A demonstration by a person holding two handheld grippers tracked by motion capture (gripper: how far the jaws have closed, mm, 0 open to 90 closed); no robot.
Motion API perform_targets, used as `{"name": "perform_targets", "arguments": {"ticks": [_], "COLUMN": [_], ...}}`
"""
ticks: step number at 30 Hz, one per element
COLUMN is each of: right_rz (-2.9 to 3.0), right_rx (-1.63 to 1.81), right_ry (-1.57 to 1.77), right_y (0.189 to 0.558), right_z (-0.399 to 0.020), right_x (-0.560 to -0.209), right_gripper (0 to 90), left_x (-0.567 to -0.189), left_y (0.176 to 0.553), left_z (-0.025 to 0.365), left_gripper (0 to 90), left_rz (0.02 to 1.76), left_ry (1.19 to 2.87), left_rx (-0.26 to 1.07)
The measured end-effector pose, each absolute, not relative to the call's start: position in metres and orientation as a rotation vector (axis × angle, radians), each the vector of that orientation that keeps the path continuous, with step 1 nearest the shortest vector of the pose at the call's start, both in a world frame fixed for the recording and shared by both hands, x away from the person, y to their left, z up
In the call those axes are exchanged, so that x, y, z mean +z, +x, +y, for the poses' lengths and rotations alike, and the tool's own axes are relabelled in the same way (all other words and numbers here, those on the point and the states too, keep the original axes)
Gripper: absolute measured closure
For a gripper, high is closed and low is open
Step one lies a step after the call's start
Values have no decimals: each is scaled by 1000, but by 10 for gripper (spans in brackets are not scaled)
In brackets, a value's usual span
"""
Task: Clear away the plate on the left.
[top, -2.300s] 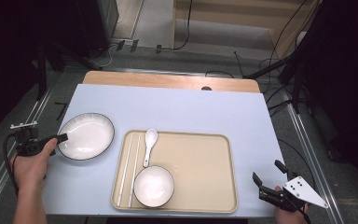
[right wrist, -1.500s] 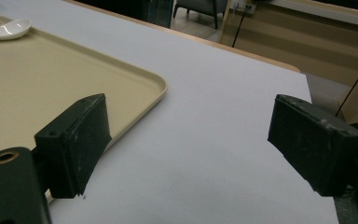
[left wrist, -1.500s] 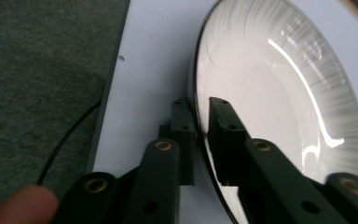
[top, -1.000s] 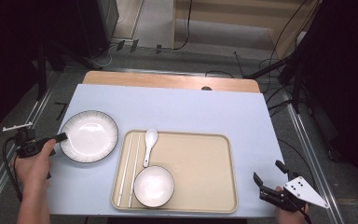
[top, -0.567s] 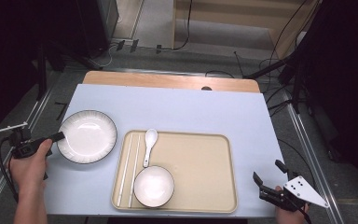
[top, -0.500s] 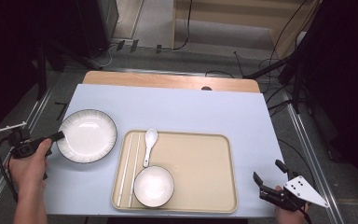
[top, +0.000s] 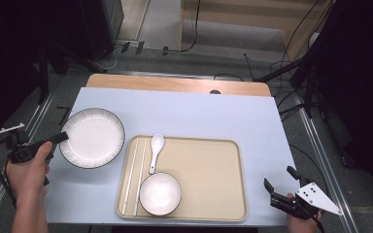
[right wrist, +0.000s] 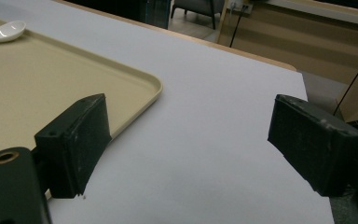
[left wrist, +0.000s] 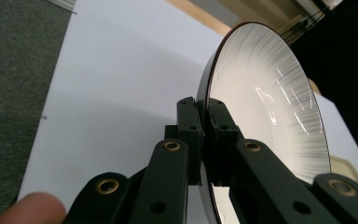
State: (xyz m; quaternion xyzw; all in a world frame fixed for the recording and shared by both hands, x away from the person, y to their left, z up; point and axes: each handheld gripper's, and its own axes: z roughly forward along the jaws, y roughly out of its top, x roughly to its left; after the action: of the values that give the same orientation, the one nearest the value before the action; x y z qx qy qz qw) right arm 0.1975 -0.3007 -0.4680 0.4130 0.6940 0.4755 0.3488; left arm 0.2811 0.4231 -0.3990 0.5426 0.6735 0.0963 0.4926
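A white plate with a dark rim [top: 92, 137] is at the table's left, lifted and tilted. My left gripper [top: 62, 138] is shut on its left rim; in the left gripper view the pads [left wrist: 203, 135] pinch the plate [left wrist: 265, 116] edge. A beige tray [top: 209, 179] in the middle holds a white bowl [top: 161, 193], a white spoon [top: 154, 150] and white chopsticks [top: 133, 177]. My right gripper [top: 279, 182] rests open at the table's front right corner, with nothing between its fingers [right wrist: 74, 140].
The table has a pale blue-white top [top: 199, 116] with a wooden strip [top: 175, 84] along the far edge. Metal rails [top: 320, 155] run along both sides. The tray corner [right wrist: 154, 88] lies just left of my right gripper.
The left gripper has lifted the plate by its rim, and the plate has shifted slightly left and tilted up. The right gripper has stayed in place.
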Motion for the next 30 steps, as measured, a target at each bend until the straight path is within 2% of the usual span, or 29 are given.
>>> {"name": "perform_targets", "arguments": {"ticks": [13, 30], "right_rz": [1806, 1803], "right_rx": [1235, 1248], "right_ry": [1070, 1057], "right_y": [199, 201], "right_z": [-299, -298], "right_x": [-469, -467], "right_gripper": [130, 130], "left_x": [-387, -380], "left_y": [279, 301], "left_z": [407, 358], "left_gripper": [868, 865], "left_rz": [1580, 1493], "left_ry": [1343, 1425], "left_rx": [239, 179]}}
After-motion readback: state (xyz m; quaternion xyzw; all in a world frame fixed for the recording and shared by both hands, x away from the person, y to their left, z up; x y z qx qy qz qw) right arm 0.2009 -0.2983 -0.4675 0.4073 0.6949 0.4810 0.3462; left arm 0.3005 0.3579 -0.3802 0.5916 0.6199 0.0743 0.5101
